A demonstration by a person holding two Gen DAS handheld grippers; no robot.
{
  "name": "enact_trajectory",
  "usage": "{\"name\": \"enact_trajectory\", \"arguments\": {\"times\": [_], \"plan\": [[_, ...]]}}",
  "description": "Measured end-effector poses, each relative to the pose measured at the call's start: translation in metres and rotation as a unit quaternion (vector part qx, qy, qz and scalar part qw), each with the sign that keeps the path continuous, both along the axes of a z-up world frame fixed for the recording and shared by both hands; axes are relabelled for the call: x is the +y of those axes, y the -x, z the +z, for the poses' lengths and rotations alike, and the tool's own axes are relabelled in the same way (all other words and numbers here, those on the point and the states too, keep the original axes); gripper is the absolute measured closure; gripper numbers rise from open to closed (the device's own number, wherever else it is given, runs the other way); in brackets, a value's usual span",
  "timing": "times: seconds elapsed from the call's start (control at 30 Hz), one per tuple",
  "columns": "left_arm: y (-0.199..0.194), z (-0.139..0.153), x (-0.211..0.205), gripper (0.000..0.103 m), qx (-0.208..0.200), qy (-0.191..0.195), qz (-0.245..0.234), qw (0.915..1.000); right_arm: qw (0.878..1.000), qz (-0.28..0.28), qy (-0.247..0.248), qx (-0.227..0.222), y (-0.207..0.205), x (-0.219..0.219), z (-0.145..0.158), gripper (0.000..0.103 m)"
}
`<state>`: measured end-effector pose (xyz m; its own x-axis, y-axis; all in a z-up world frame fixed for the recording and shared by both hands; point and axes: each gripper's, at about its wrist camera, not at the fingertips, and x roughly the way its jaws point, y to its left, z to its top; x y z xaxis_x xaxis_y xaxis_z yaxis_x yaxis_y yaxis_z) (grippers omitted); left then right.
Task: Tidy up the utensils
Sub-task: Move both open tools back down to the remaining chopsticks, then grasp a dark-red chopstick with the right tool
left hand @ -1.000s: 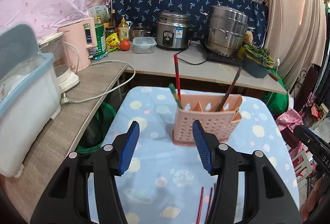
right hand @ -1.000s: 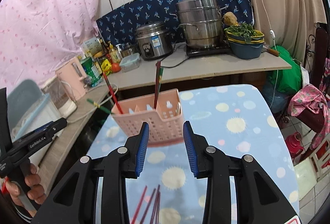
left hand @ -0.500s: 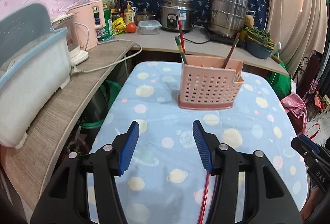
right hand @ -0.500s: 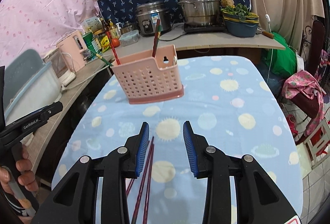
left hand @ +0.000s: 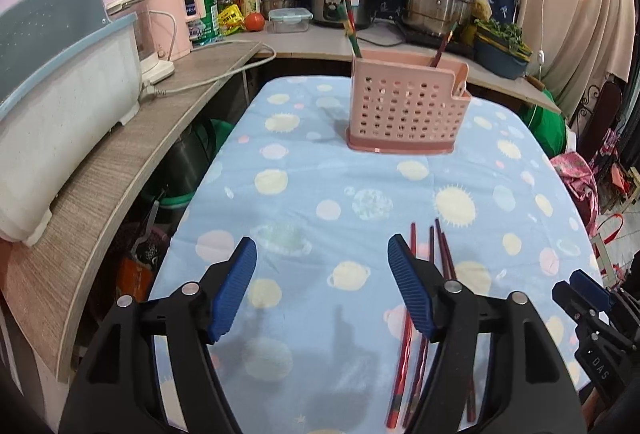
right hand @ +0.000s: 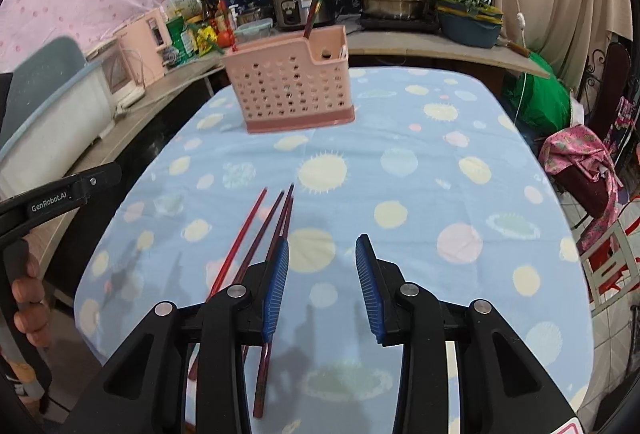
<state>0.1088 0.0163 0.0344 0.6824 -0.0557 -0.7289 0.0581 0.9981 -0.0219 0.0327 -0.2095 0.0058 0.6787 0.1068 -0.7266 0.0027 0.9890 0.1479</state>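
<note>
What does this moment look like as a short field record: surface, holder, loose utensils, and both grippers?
surface: blue cloth with a sun and planet print covering the table
holder: pink perforated plastic utensil basket, upright at the far end, with a few chopsticks standing in it
loose utensils: dark red chopsticks lying flat on the cloth, near end, apart from the basket
left gripper: open, holding nothing, above the cloth; chopsticks lie beside its right finger
right gripper: open, holding nothing; chopsticks lie by its left finger
</note>
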Motion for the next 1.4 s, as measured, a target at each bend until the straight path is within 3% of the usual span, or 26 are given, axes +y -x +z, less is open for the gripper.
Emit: {"name": "enact_trajectory", "arguments": {"times": [0.07,0.33,0.6,1.07,1.27,1.4], "plan": [[0.007,-0.010,0.000,0.030,0.009,-0.005,0.001,0.9999,1.000,0.005,-0.001,0.011,0.006,0.004,-0.010,0.059],[0.026,-0.042,-0.005,0.026,0.050,-0.012,-0.011,0.9986,0.999,0.022,0.003,0.044,0.018,0.020,-0.038,0.059],[0.035,-0.057,-0.013,0.020,0.070,-0.014,-0.023,0.9972,0.997,0.034,0.006,0.063,0.024,0.029,-0.054,0.059],[0.047,-0.079,-0.015,0.019,0.098,-0.015,-0.032,0.9945,0.995,0.050,0.016,0.083,0.026,0.046,-0.069,0.060],[0.048,-0.084,-0.018,0.019,0.108,-0.011,-0.044,0.9931,0.995,0.042,0.028,0.084,0.029,0.047,-0.075,0.071],[0.048,-0.087,-0.024,0.019,0.113,-0.015,-0.058,0.9918,0.996,0.027,0.037,0.078,0.030,0.043,-0.076,0.087]]}}
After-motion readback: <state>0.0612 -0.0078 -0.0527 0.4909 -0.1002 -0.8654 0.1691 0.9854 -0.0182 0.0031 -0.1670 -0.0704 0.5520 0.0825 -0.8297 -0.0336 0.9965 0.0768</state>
